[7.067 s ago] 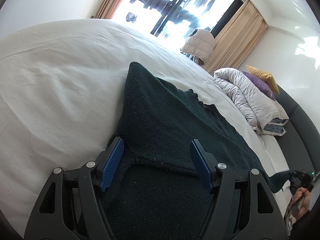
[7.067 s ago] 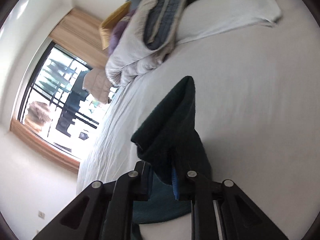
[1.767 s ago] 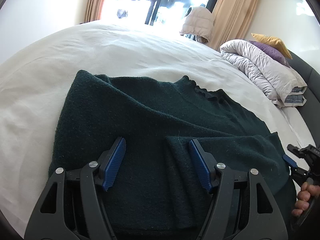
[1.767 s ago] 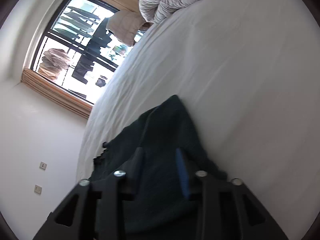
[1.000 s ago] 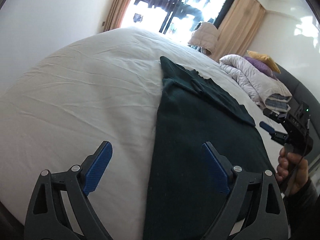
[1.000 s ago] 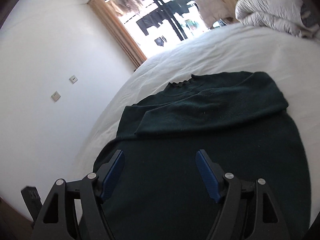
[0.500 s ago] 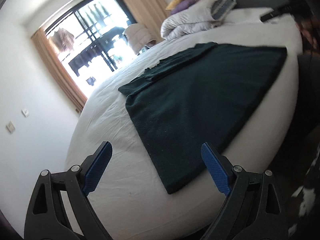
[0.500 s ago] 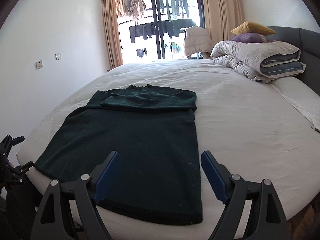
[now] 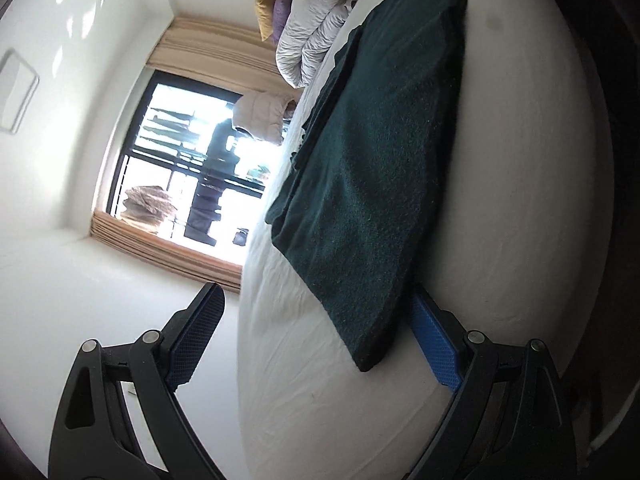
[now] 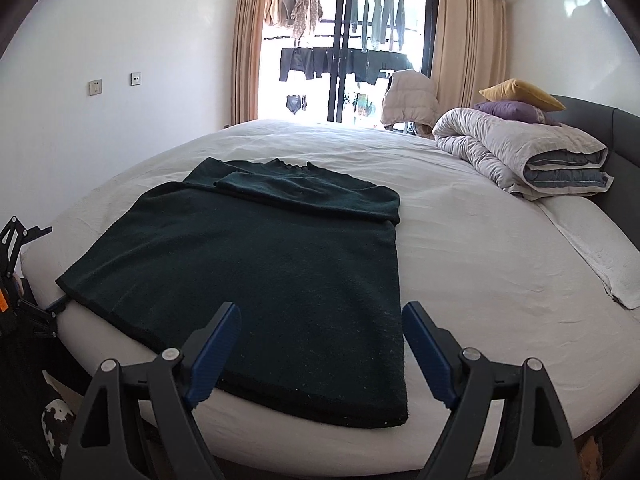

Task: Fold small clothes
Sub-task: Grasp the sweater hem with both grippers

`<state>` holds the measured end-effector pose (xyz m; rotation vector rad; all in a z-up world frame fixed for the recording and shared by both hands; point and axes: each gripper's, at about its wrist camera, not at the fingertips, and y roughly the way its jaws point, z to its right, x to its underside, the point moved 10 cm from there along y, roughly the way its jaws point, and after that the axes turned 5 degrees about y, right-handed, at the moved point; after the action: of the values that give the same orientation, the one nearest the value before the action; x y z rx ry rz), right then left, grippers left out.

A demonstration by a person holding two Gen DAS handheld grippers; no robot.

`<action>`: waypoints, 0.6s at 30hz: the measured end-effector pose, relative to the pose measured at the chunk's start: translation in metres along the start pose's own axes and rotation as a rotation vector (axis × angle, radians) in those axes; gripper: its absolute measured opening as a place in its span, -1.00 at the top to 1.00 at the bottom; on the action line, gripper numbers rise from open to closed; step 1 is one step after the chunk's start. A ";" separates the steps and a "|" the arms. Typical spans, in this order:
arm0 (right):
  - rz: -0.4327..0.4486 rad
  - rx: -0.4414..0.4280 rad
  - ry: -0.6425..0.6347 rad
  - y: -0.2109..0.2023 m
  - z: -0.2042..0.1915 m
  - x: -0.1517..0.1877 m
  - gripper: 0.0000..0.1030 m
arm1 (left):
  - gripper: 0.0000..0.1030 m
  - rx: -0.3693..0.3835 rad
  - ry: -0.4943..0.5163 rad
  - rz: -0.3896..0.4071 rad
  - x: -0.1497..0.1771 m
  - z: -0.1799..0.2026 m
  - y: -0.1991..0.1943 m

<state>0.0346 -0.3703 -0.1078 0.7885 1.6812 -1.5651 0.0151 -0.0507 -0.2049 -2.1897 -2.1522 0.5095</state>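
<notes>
White bed sheet fills the lower frame. Rolled grey duvet at right, purple pillow and yellow pillow stacked on it. Beige curtains flank the window, top centre. Wall sockets at left.

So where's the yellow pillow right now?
In the right wrist view the yellow pillow sits far right, on the purple pillow, above the rolled duvet by the grey headboard.
</notes>
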 end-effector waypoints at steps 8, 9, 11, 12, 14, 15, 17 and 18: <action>-0.029 0.081 -0.233 -0.010 -0.005 0.020 -0.58 | 0.22 0.021 -0.008 0.041 -0.005 -0.002 0.012; -0.038 0.095 -0.278 -0.010 -0.006 0.024 -0.55 | 0.42 0.035 -0.019 0.032 -0.005 0.000 0.012; -0.057 0.126 -0.393 -0.011 -0.009 0.035 -0.52 | 0.66 0.064 -0.054 0.021 -0.005 0.000 0.017; -0.064 0.134 -0.445 -0.012 -0.011 0.040 -0.50 | 0.74 0.085 -0.074 0.021 -0.006 0.000 0.018; -0.083 0.150 -0.543 -0.010 -0.014 0.050 -0.42 | 0.86 0.106 -0.121 0.030 -0.010 -0.007 0.017; -0.093 0.158 -0.584 -0.008 -0.015 0.054 -0.37 | 0.87 0.115 -0.152 0.035 -0.011 -0.012 0.015; -0.116 0.171 -0.649 -0.003 -0.015 0.062 -0.30 | 0.89 0.118 -0.207 0.034 -0.013 -0.025 0.015; -0.127 0.178 -0.676 0.001 -0.016 0.066 -0.24 | 0.89 0.122 -0.228 0.031 -0.014 -0.029 0.013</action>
<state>-0.0037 -0.3564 -0.1615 0.1844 1.1204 -1.8197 0.0347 -0.0591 -0.1773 -2.1974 -2.1256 0.9071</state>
